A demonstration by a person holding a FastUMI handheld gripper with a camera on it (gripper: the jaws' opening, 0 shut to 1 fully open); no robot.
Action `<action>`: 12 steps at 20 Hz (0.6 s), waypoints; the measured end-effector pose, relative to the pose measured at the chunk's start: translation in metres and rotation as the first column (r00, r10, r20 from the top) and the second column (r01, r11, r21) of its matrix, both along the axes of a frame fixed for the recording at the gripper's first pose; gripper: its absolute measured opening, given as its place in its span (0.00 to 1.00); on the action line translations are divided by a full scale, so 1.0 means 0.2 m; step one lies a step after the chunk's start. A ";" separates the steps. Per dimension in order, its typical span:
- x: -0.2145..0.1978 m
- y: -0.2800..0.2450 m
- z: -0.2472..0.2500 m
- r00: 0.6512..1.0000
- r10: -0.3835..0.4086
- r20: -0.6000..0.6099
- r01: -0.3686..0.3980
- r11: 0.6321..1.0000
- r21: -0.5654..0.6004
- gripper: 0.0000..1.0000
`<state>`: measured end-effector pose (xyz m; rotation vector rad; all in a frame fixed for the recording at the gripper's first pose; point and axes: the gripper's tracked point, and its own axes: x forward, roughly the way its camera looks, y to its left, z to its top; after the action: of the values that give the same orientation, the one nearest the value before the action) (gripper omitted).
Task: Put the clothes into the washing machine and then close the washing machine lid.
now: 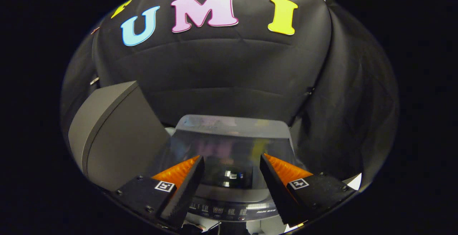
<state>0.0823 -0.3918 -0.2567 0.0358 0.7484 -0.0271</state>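
A small top-loading washing machine (234,124) stands against the black cloth wall, just ahead of and below my fingers. Its dark glass lid (229,145) lies flat over the top and mirrors the wall. The control panel (229,210) runs along the machine's front edge, low between my fingers. My gripper (232,157) hovers above the lid's front half, open, with a wide gap and nothing held between the fingers.
A tall grey box-shaped cabinet (114,138) stands close on the left of the washing machine. Black cloth hangs behind the machine and on its right side.
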 end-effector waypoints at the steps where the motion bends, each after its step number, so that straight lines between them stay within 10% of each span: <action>1: -0.04 0.04 -0.01 1.000 0.018 0.002 -0.018 1.000 -0.014 0.99; 12: 0.04 0.30 0.33 0.968 0.079 0.238 -0.075 0.997 -0.027 1.00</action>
<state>0.0910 -0.3328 -0.1899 -0.0074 0.5075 0.0438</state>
